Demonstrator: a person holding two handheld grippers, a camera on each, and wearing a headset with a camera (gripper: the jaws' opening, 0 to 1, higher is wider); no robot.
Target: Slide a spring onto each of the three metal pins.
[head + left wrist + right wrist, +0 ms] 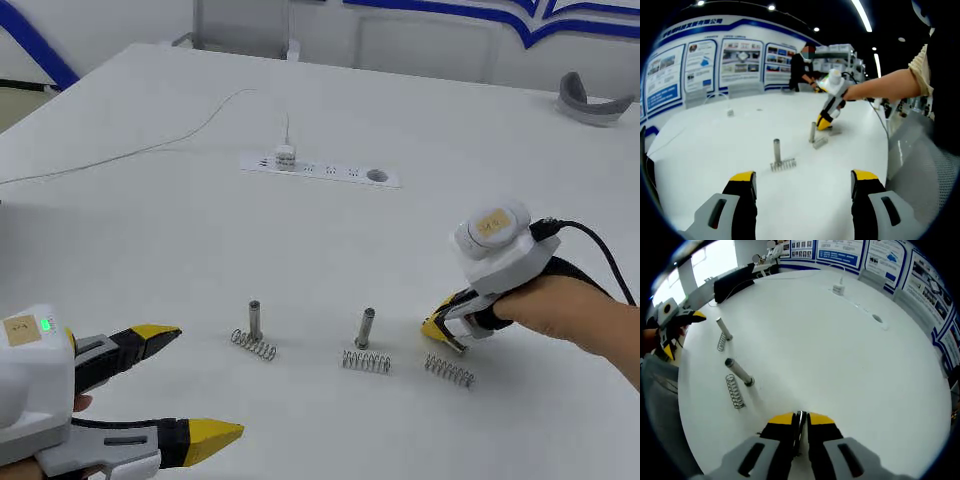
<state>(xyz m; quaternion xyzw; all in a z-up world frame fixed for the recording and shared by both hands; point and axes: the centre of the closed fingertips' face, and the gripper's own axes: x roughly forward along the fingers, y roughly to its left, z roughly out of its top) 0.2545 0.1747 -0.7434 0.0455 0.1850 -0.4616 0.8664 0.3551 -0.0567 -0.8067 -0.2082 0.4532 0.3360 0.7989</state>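
My left claw [185, 385] hangs wide open and empty at the lower left of the head view. My right claw [445, 332], right of centre, is closed nearly tight over a grey metal bit [456, 346]; whether it pinches it I cannot tell. Three small steel coil springs [253, 344] lie across the middle of the white counter [300, 250], two beside upright grey metal pins [255, 320]. They look light, squashy and apt to roll, so I would pinch one gently across its middle coils.
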